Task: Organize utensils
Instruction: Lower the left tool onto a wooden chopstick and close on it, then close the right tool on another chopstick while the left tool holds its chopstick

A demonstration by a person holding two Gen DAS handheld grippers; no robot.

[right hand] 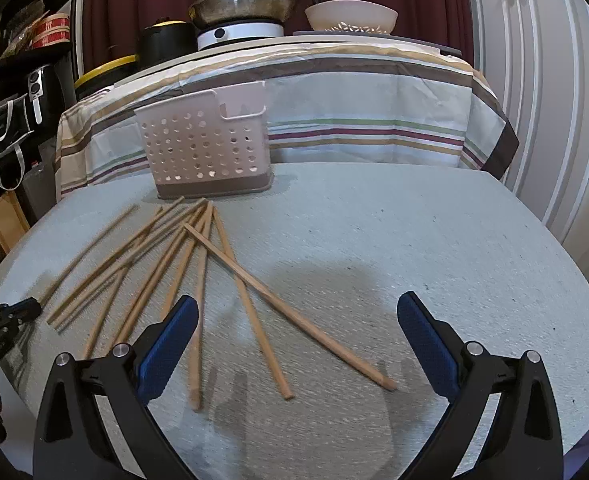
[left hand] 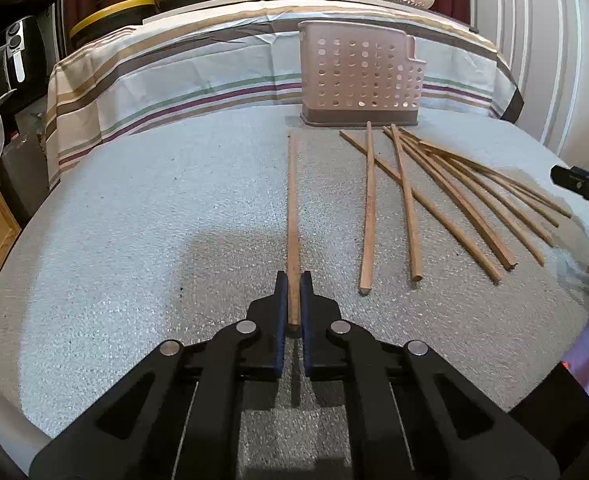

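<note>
**Left gripper pinching one chopstick, right gripper spread**

Left gripper (left hand: pixel 293 292) is clamping the near end of a single chopstick (left hand: pixel 292 208) lying apart on the grey foam mat (left hand: pixel 154 220), pads pressing both sides. Right gripper (right hand: pixel 297 316) is hovering with jaws spread wide, gripping nothing, over the loose chopstick pile (right hand: pixel 182 264) fanning out right of the single one. Perforated pink utensil holder (left hand: pixel 360 76) is standing upright at the mat's far edge, just beyond the sticks' far tips.
</note>
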